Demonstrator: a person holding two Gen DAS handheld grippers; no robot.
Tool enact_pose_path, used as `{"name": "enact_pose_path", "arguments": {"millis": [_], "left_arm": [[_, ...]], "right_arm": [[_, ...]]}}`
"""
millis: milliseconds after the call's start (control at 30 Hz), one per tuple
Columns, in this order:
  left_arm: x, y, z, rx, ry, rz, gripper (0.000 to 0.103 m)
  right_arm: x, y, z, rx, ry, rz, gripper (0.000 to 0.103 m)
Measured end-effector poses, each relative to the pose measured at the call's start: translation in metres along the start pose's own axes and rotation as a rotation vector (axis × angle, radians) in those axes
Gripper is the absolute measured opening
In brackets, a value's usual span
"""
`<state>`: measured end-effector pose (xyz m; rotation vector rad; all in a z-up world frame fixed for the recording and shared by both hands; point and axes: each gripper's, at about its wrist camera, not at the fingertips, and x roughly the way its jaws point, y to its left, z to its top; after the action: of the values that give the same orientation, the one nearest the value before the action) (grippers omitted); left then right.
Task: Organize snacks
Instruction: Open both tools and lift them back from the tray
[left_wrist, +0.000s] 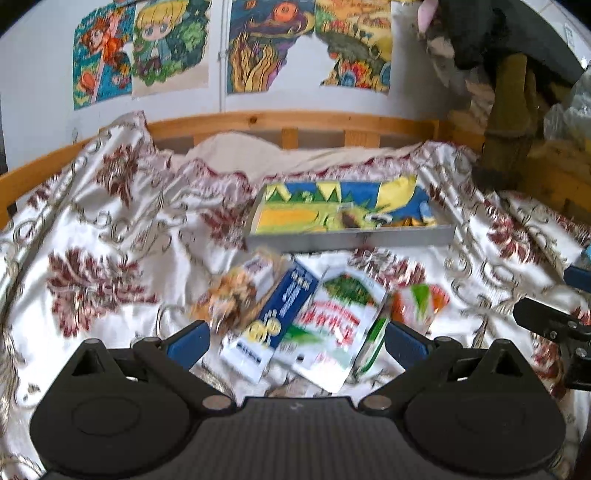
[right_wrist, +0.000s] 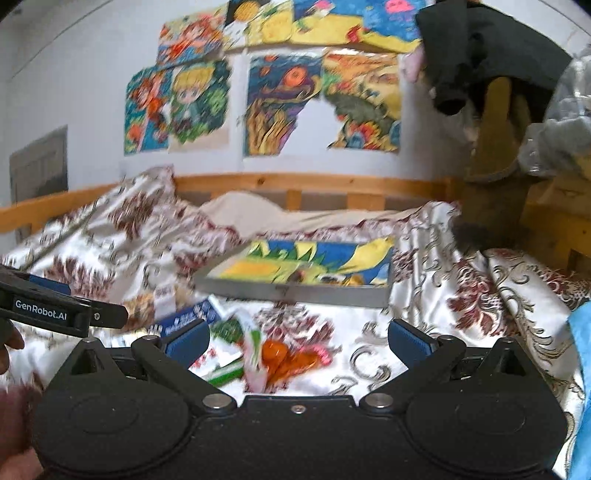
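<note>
Several snack packets lie on a patterned bedspread (left_wrist: 110, 221). In the left wrist view a blue and white packet (left_wrist: 273, 317) and a white packet with green and red print (left_wrist: 332, 325) lie between the fingers of my open left gripper (left_wrist: 295, 341). A brown snack bag (left_wrist: 229, 295) sits to their left, an orange and green pouch (left_wrist: 421, 302) to their right. Behind them stands a shallow grey tray (left_wrist: 351, 236) with a colourful bottom and a few small items. My right gripper (right_wrist: 297, 341) is open above the orange pouch (right_wrist: 288, 358), holding nothing.
A wooden bed rail (left_wrist: 295, 122) runs along the back under wall posters (left_wrist: 258, 48). Dark clothes and a wooden post (left_wrist: 509, 103) stand at the right. My left gripper's body (right_wrist: 62, 314) shows at the left of the right wrist view, beside a hand.
</note>
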<state>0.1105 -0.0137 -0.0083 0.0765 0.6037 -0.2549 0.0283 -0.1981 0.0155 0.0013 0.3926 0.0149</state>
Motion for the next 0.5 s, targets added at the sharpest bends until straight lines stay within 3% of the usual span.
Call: {"name": "enact_pose_path", "arguments": {"millis": [500], "left_arm": [[0.014, 0.018, -0.019, -0.004, 0.055, 0.007, 0.103]], "right_arm": [[0.029, 0.008, -0.012, -0.004, 0.136, 0.0, 0.102]]}}
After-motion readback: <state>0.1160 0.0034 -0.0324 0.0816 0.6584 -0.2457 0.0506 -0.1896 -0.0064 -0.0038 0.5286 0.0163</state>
